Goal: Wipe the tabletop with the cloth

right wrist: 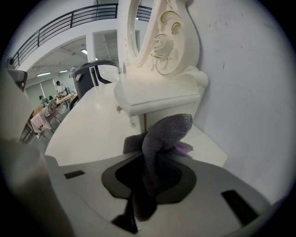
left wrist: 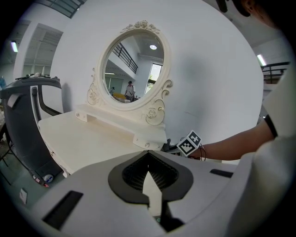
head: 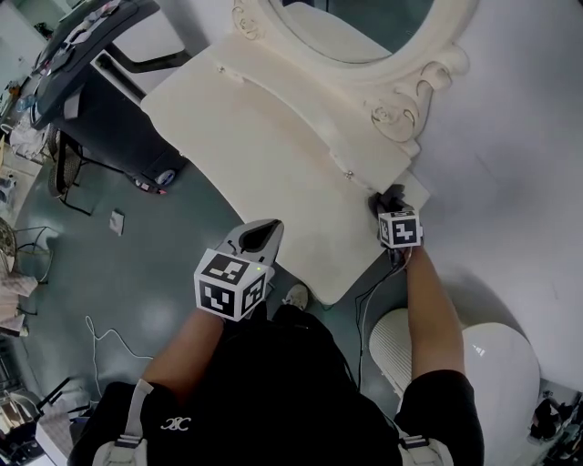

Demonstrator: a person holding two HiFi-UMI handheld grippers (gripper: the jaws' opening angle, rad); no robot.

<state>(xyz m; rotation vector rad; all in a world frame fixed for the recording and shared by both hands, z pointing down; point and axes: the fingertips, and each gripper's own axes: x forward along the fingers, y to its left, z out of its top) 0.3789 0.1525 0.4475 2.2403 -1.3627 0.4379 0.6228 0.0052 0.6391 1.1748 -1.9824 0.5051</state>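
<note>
We look down on the cream tabletop [head: 264, 155] of a dressing table, which runs away under its oval mirror [head: 351, 23]. Our right arm [head: 428, 300] reaches straight out to the top's right end, by the white wall [head: 510, 136]. Our left arm [head: 187, 350] is bent and held close in. The left gripper [head: 261, 237] hangs at the near edge, its jaws together on nothing. The right gripper [head: 390, 202] has its jaws clamped on the grey cloth [right wrist: 162, 132], which bunches forward at the back right corner, just beside the mirror's base.
</note>
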